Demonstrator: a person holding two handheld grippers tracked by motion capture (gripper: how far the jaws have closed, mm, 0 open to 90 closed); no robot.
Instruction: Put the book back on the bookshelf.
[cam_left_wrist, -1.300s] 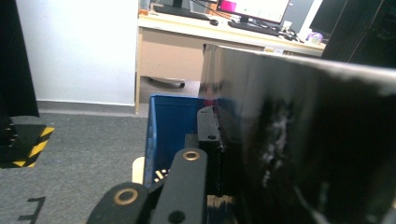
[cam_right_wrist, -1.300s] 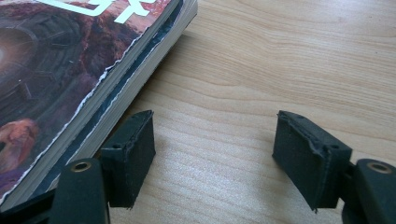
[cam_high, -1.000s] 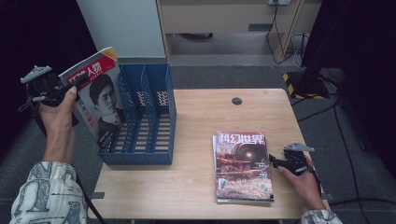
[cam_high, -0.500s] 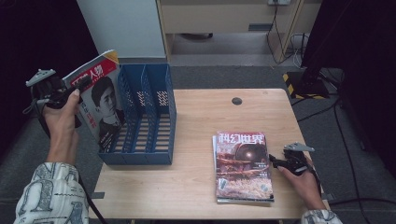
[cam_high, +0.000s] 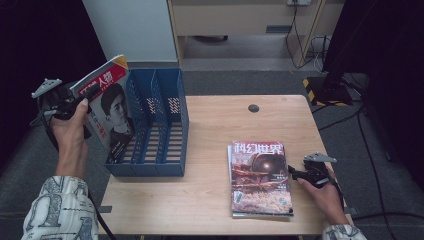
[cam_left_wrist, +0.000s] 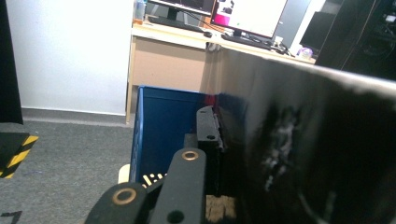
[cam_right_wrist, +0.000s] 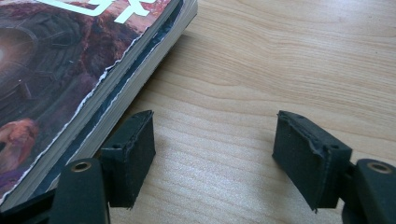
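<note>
Magazine (cam_high: 107, 110): held upright and tilted at the left edge of the table, its lower corner inside the leftmost slot of the rack; red-and-white cover with a portrait faces the camera. In the left gripper view it is the dark sheet (cam_left_wrist: 308, 149) at the right.
Left gripper (cam_high: 75, 102): jaws pinched on the magazine's left edge, off the table's left side.
Rack (cam_high: 155, 125): blue, slotted, three compartments, standing on the table's left part.
Stack (cam_high: 260, 177): magazines lying flat on the table's right part, well apart from the rack.
Right gripper (cam_high: 295, 172): low over the table just right of the stack; jaws spread, with only bare wood between them, one pad (cam_right_wrist: 133, 154) beside the stack's edge.
Table (cam_high: 215, 120): light wood.
</note>
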